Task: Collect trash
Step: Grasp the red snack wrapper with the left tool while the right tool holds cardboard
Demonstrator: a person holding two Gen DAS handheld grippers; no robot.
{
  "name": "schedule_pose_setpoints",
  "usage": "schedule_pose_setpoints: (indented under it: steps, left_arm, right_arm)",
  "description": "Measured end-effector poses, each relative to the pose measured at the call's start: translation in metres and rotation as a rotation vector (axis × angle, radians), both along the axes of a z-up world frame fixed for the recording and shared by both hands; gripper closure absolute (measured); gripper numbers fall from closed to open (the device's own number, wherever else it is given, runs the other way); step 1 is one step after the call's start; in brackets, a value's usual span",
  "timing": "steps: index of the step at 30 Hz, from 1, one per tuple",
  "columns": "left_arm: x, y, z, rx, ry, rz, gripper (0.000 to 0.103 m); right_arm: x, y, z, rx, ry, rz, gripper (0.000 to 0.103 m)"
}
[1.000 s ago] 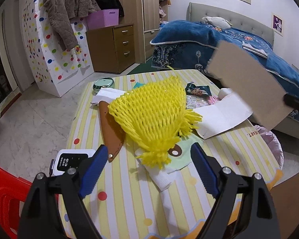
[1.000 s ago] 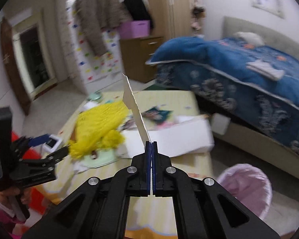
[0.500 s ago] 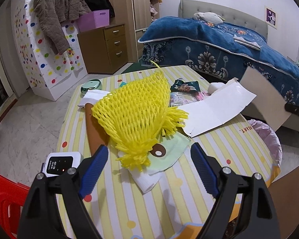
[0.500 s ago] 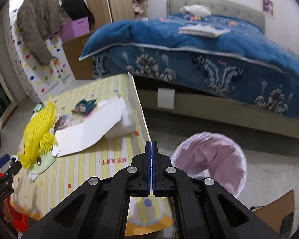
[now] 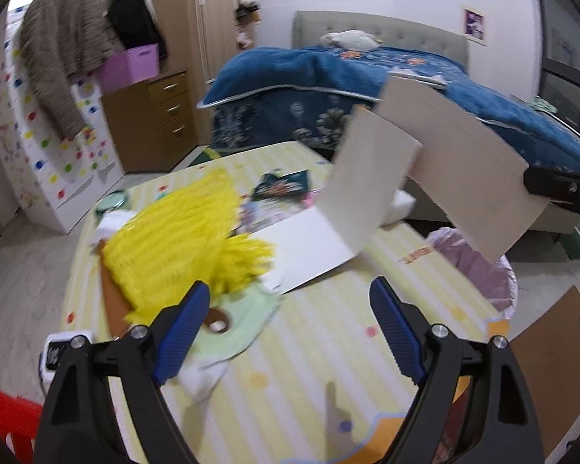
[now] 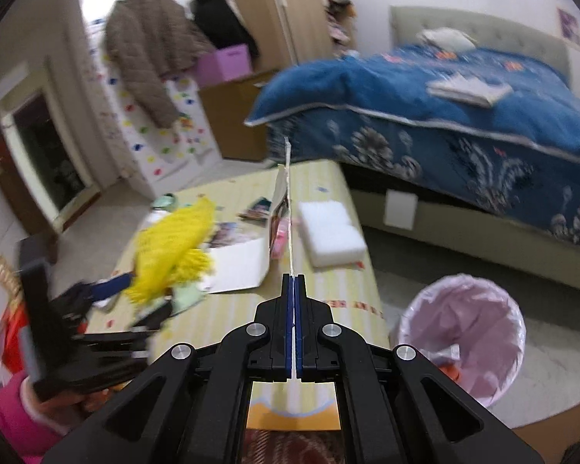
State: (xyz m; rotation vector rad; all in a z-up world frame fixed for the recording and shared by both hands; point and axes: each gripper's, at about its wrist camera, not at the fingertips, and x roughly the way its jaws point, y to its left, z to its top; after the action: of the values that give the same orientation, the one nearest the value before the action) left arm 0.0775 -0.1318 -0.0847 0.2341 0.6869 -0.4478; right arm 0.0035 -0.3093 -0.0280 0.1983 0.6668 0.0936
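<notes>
My right gripper (image 6: pixel 293 282) is shut on a flattened cardboard box (image 5: pixel 456 166), seen edge-on in the right wrist view (image 6: pixel 289 201); it lifts one end while the white flap (image 5: pixel 313 247) stays on the striped table (image 5: pixel 321 352). My left gripper (image 5: pixel 290 309) is open and empty, low over the table near a yellow foam net (image 5: pixel 181 243). A bin with a pink bag (image 6: pixel 468 332) stands on the floor right of the table.
A white foam block (image 6: pixel 330 232), wrappers (image 5: pixel 282 187), a green paper (image 5: pixel 243 321) and a white device (image 5: pixel 63 350) lie on the table. A bed (image 6: pixel 464 116) is behind, a red chair (image 5: pixel 7 413) at the left.
The right gripper has raised the cardboard, which now folds up off the table. The left gripper moved forward and right over the table.
</notes>
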Motion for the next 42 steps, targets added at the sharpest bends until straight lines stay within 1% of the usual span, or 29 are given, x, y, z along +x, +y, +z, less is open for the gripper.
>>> schedule_pose_setpoints:
  steps: [2, 3, 4, 5, 7, 9, 12, 18, 20, 21, 25, 26, 28, 33, 36, 42]
  left_arm:
    - [0.003, -0.010, 0.001, -0.017, -0.005, -0.038, 0.021]
    - [0.005, -0.014, 0.002, -0.028, -0.003, -0.048, 0.022]
    - [0.008, -0.018, 0.005, -0.051, 0.005, -0.062, 0.024]
    - [0.011, -0.020, 0.008, -0.078, 0.015, -0.079, 0.028]
    - [0.015, -0.025, 0.013, -0.107, 0.014, -0.110, 0.032]
    - [0.018, -0.033, 0.014, -0.089, 0.007, -0.132, 0.039]
    - [0.024, -0.045, 0.013, -0.069, 0.014, -0.155, 0.046]
    - [0.047, -0.062, 0.014, -0.062, 0.034, -0.148, 0.046]
    - [0.054, -0.070, 0.013, -0.032, 0.027, -0.138, 0.046]
    - [0.059, -0.074, 0.011, -0.015, 0.025, -0.129, 0.046]
    - [0.068, -0.076, 0.000, -0.016, 0.055, -0.116, 0.046]
    - [0.068, -0.075, -0.004, -0.007, 0.060, -0.116, 0.044]
    - [0.068, -0.075, -0.015, 0.010, 0.078, -0.119, 0.043]
    - [0.073, -0.080, -0.034, 0.041, 0.109, -0.104, 0.043]
    - [0.076, -0.090, -0.039, 0.072, 0.105, -0.107, 0.043]
    - [0.083, -0.113, -0.052, 0.177, 0.075, -0.097, 0.043]
  right_arm:
    - [-0.003, 0.005, 0.006, -0.017, -0.007, 0.033, 0.103]
    - [-0.004, 0.008, 0.007, -0.033, -0.003, 0.047, 0.103]
    - [-0.003, 0.008, 0.006, -0.041, 0.004, 0.057, 0.103]
    - [-0.001, 0.008, 0.003, -0.046, 0.016, 0.071, 0.103]
    - [0.002, 0.008, -0.006, -0.043, 0.040, 0.089, 0.103]
    - [0.006, 0.008, -0.016, -0.037, 0.065, 0.103, 0.103]
    - [0.010, 0.006, -0.023, -0.026, 0.072, 0.115, 0.103]
    - [0.019, 0.001, -0.034, -0.002, 0.090, 0.133, 0.103]
    - [0.021, -0.001, -0.038, 0.004, 0.096, 0.134, 0.103]
    - [0.024, -0.003, -0.042, -0.003, 0.109, 0.119, 0.103]
    - [0.029, -0.018, -0.056, 0.008, 0.153, 0.047, 0.103]
    - [0.028, -0.022, -0.057, 0.012, 0.153, 0.037, 0.103]
    - [0.025, -0.033, -0.058, 0.035, 0.146, 0.014, 0.103]
    - [0.018, -0.052, -0.045, 0.053, 0.085, -0.069, 0.103]
    - [0.016, -0.062, -0.039, 0.051, 0.055, -0.116, 0.103]
    - [0.015, -0.078, -0.038, 0.083, 0.037, -0.154, 0.103]
